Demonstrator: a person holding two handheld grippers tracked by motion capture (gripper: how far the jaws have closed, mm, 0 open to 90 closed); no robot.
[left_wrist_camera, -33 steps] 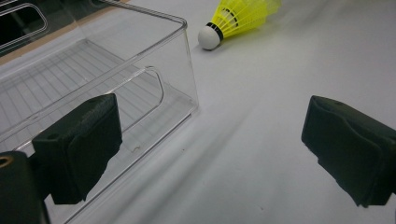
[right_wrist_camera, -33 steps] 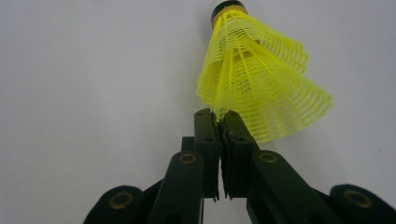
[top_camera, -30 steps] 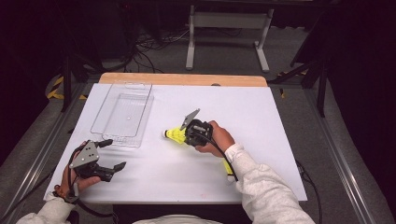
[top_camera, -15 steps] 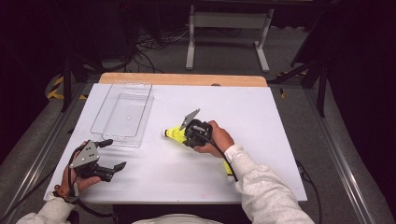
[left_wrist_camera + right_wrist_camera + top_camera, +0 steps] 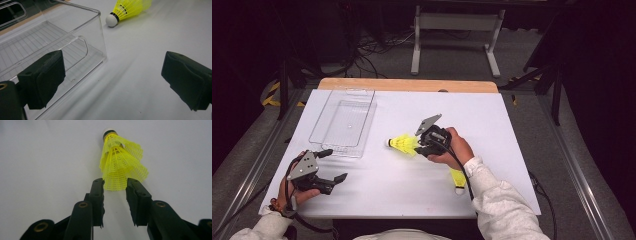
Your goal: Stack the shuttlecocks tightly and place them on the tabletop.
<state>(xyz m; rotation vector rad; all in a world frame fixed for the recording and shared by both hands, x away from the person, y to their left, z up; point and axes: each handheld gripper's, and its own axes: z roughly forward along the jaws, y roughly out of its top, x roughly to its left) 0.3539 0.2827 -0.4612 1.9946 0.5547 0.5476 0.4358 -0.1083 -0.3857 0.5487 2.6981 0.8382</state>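
With the right gripper (image 5: 115, 185) just opened and its jaws now loose about the skirt of the shuttlecock (image 5: 120, 162) lying on the table (image 5: 512, 125) beside the bin (image 5: 343, 121), it could be knocked sideways if brushed.

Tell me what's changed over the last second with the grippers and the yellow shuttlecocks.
The right gripper has just been opening its jaws; the skirt of the shuttlecock sits between the tips, which look barely touching it, so it seems to be let go onto the table. The left gripper, the clear bin and the second shuttlecock stayed put.
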